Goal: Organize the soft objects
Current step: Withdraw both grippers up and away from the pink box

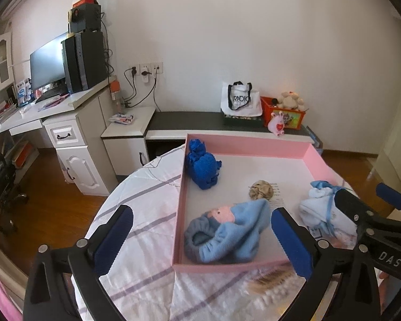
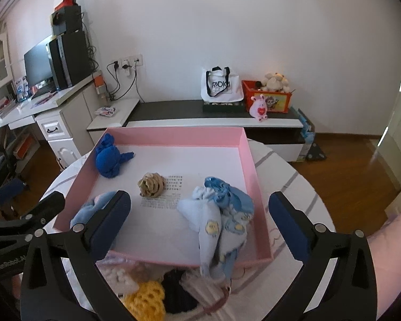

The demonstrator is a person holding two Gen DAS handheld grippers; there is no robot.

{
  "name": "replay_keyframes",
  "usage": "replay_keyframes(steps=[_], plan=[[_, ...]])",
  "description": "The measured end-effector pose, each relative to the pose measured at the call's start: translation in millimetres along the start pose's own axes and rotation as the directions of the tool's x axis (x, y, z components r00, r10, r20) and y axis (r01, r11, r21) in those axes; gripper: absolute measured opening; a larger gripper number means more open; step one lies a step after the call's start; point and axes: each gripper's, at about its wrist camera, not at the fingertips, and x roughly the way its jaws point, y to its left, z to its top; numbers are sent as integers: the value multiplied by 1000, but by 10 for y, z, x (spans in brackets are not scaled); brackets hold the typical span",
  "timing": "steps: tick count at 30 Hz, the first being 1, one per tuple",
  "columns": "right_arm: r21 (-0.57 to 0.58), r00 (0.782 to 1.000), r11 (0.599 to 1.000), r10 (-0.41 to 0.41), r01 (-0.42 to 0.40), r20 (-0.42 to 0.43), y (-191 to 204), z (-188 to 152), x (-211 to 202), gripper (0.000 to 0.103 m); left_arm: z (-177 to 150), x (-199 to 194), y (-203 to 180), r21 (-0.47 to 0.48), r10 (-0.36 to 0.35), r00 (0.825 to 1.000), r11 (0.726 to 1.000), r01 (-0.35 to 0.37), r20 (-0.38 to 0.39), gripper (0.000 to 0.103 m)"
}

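Left wrist view: round bench [image 1: 136, 214] under striped cloth; pink tray [image 1: 243, 147] on it; inside, light-blue fleece piece [image 1: 227, 235] at near-left corner, pale-blue bundle [image 1: 323, 208] near right, dark-blue knit [image 1: 203, 168] far-left, small beige scrunchie [image 1: 262, 190] mid-tray; left gripper [image 1: 203, 246] fingers spread wide, holding nothing; right gripper [image 2: 200, 230] fingers wide too, empty, pale bundle below between them.

A shallow tray [image 2: 247, 160] sits on the cloth-covered bench [image 2: 288, 176], centre frame. Inside it, a knitted bundle [image 2: 108, 160] lies in the far-left corner, a small scrunchie [image 2: 151, 184] in the middle, a hat [image 1: 227, 230] at the near-left, and a folded garment [image 2: 216, 219] at the near-right, drooping over the front wall. More soft items [image 2: 147, 294] lie before the tray.
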Motion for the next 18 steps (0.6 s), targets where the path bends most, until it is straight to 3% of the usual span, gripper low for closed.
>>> replay_keyframes(steps=[18], plan=[[18, 994, 999, -45, 43, 104, -200, -405, -1024, 103, -566, -1121, -285, 14, -16, 996, 1000, 15, 93, 103]])
